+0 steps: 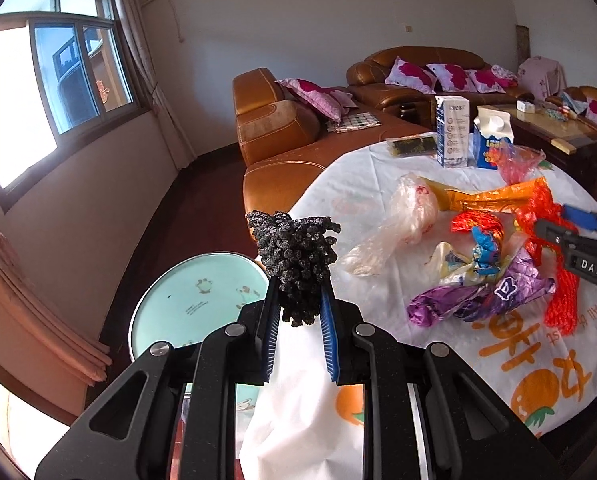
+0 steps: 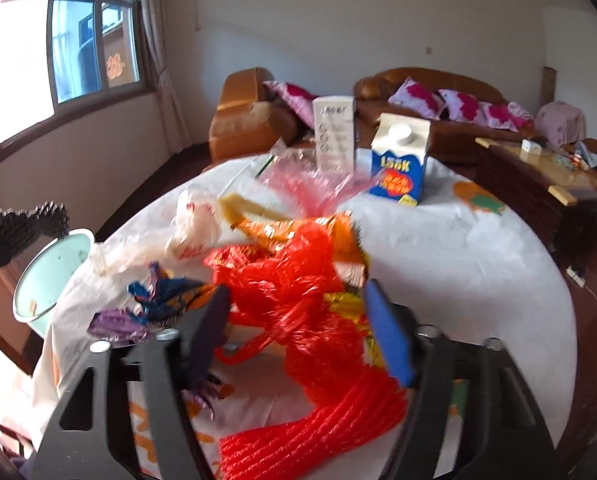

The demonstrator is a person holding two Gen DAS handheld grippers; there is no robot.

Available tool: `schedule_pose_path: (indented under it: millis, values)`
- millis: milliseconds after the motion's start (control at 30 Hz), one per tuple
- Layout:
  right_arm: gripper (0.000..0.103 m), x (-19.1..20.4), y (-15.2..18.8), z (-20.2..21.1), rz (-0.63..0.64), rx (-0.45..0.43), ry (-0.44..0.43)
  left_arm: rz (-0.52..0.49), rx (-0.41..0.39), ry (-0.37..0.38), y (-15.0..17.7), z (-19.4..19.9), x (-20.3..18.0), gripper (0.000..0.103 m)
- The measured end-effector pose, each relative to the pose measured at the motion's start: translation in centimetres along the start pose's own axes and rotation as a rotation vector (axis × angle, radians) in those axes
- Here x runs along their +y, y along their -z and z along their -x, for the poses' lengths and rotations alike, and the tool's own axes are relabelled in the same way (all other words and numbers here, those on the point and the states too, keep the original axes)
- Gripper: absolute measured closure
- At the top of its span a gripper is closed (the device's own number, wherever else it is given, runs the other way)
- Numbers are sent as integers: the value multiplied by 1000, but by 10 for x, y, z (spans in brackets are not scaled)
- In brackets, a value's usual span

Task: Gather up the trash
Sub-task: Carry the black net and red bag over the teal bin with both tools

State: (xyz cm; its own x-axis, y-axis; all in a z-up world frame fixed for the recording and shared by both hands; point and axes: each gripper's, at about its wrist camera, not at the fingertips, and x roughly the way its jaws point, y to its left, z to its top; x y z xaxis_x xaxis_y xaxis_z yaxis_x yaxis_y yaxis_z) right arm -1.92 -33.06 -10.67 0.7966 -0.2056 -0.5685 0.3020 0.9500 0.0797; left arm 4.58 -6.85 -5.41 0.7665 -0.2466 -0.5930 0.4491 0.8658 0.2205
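Trash collection in mid-course: the left tongs (image 1: 300, 300) pinch a clump of black foam netting (image 1: 294, 260) and hold it in the air just past the left edge of the surface (image 1: 358, 168), above a pale green round bin (image 1: 194, 300) standing on the floor beside that edge. The clump stands roughly upright between the blue pads, its long axis running along the fingers and its frayed top pointing away from the camera.

On the near part of the surface, the right tongs (image 2: 298, 332) stand partly spread around a red mesh net (image 2: 298, 300), one finger on either side; blur hides whether the pads yet press on it. The net's long axis runs from the near edge toward the middle of the heap.

By the look of things, the next move calls for opening the left tongs once the netting is squarely over the bin, and for closing the right pair firmly on the loose, springy mesh before lifting.

A clear plastic bag (image 1: 406, 216), a purple wrapper (image 1: 478, 300) and two cartons (image 2: 400, 160) wait.
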Motion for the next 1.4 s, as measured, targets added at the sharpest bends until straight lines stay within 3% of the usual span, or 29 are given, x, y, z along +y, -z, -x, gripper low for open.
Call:
schedule_pose_path:
  millis: [133, 233, 600, 1000, 1400]
  values:
    - [65, 0, 2, -2, -10, 34, -52, 23, -7, 8, 0, 4, 12, 84]
    - [75, 1, 2, -1, -8, 37, -93, 32, -12, -1, 1, 8, 21, 84]
    - [77, 34, -27, 41, 75, -95, -127, 48, -9, -122, 7, 4, 54, 84]
    - [77, 99, -68, 9, 184, -112, -203, 104, 33, -228, 15, -10, 106, 84]
    - [77, 174, -86, -39, 266, -66, -330, 85, 73, -309, 29, -36, 127, 84]
